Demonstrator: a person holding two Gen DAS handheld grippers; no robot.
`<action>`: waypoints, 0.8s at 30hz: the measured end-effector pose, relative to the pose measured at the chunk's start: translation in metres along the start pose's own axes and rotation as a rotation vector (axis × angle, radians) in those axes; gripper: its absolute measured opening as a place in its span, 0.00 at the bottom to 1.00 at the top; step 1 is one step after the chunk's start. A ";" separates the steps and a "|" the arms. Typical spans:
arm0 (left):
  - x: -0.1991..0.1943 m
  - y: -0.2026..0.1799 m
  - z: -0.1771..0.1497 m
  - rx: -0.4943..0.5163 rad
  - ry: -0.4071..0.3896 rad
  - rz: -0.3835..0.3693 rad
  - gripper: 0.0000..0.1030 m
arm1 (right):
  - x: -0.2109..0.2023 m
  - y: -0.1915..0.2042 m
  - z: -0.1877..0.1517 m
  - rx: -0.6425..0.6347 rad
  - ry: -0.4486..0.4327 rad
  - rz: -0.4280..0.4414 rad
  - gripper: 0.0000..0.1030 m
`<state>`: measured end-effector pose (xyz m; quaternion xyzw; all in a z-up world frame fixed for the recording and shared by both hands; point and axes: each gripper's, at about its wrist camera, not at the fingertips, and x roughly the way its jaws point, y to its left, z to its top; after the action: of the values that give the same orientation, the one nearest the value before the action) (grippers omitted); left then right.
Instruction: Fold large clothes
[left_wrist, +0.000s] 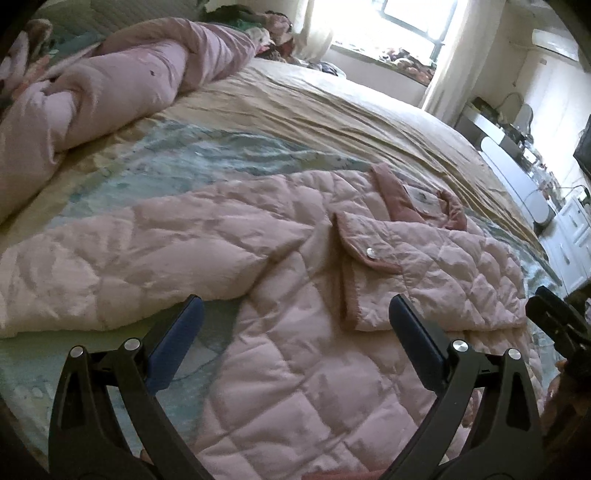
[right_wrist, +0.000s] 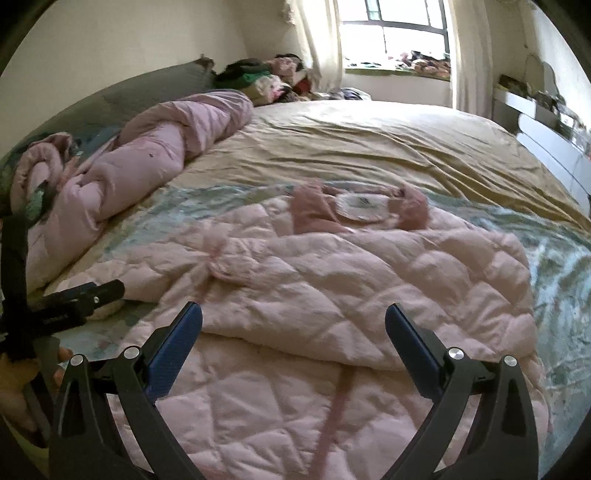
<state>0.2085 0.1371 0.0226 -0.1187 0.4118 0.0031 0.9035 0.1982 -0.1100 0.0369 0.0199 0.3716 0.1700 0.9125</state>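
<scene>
A pink quilted jacket (left_wrist: 303, 295) lies flat on the bed, collar (left_wrist: 417, 201) toward the far side. One sleeve (left_wrist: 110, 258) stretches out to the left; the other sleeve (left_wrist: 424, 280) is folded across the body, its cuff with a snap. My left gripper (left_wrist: 295, 317) is open and empty, just above the jacket's lower body. My right gripper (right_wrist: 293, 325) is open and empty above the jacket (right_wrist: 332, 288), near the folded sleeve's edge. The right gripper shows at the right edge of the left wrist view (left_wrist: 557, 321); the left gripper shows at the left of the right wrist view (right_wrist: 81, 299).
A rolled lilac duvet (right_wrist: 147, 155) lies along the bed's left side. The bed has a tan and pale blue cover (right_wrist: 369, 147). Piled clothes (right_wrist: 269, 81) sit at the far corner under the window. White furniture (left_wrist: 524, 177) stands right of the bed.
</scene>
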 end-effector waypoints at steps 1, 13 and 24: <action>-0.003 0.002 0.000 -0.003 -0.005 0.002 0.91 | -0.001 0.006 0.002 -0.009 -0.005 0.005 0.96; -0.034 0.038 0.000 -0.068 -0.093 0.060 0.91 | -0.013 0.061 0.020 -0.075 -0.049 0.050 0.96; -0.058 0.080 0.001 -0.155 -0.145 0.166 0.91 | -0.012 0.105 0.028 -0.129 -0.059 0.085 0.96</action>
<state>0.1631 0.2201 0.0495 -0.1532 0.3522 0.1185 0.9157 0.1789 -0.0123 0.0822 -0.0183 0.3317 0.2317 0.9143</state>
